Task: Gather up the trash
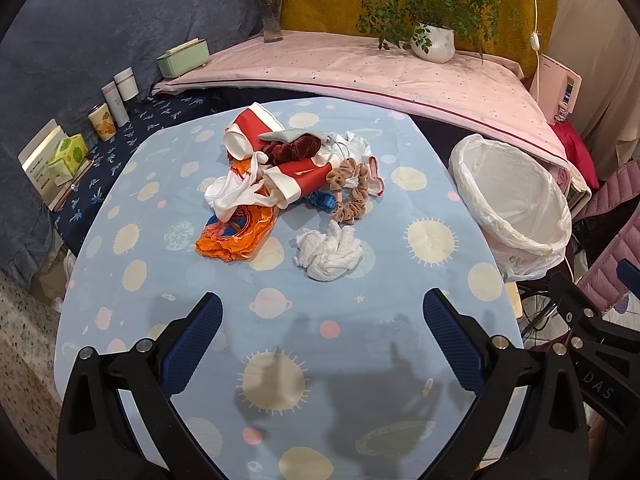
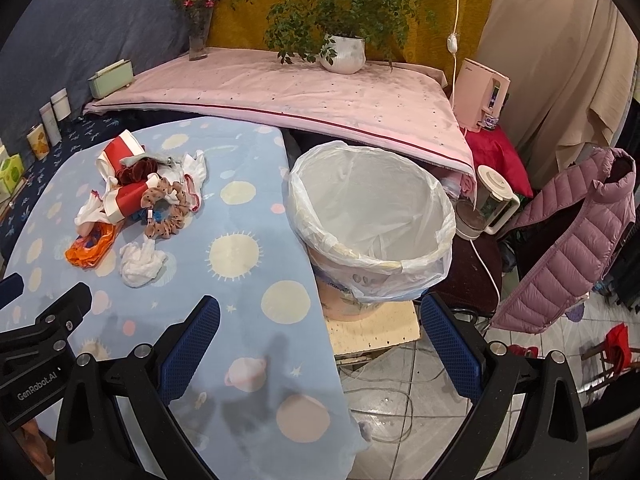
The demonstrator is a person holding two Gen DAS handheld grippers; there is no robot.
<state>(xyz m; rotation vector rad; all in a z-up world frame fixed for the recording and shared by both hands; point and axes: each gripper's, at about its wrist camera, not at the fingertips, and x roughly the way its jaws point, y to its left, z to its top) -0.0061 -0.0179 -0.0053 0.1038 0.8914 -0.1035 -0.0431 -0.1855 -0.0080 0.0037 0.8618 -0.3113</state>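
Note:
A pile of trash lies mid-table: a crumpled white tissue (image 1: 330,254) (image 2: 141,262), an orange plastic bag (image 1: 236,232) (image 2: 88,250), red and white paper cups (image 1: 302,182) (image 2: 128,198), a tan scrunchie (image 1: 352,192) (image 2: 168,212) and a dark red scrunchie (image 1: 294,148). A bin lined with a white bag (image 1: 516,204) (image 2: 372,216) stands off the table's right edge. My left gripper (image 1: 322,336) is open and empty, above the table short of the tissue. My right gripper (image 2: 320,340) is open and empty, over the table's right edge near the bin.
The table has a light blue planet-print cloth (image 1: 280,360) (image 2: 248,272). Behind is a pink-covered ledge (image 1: 360,68) with a potted plant (image 1: 434,42) and vase (image 1: 272,20). Cups and boxes (image 1: 108,116) line the left. A kettle (image 2: 486,204) and purple jacket (image 2: 568,240) are right.

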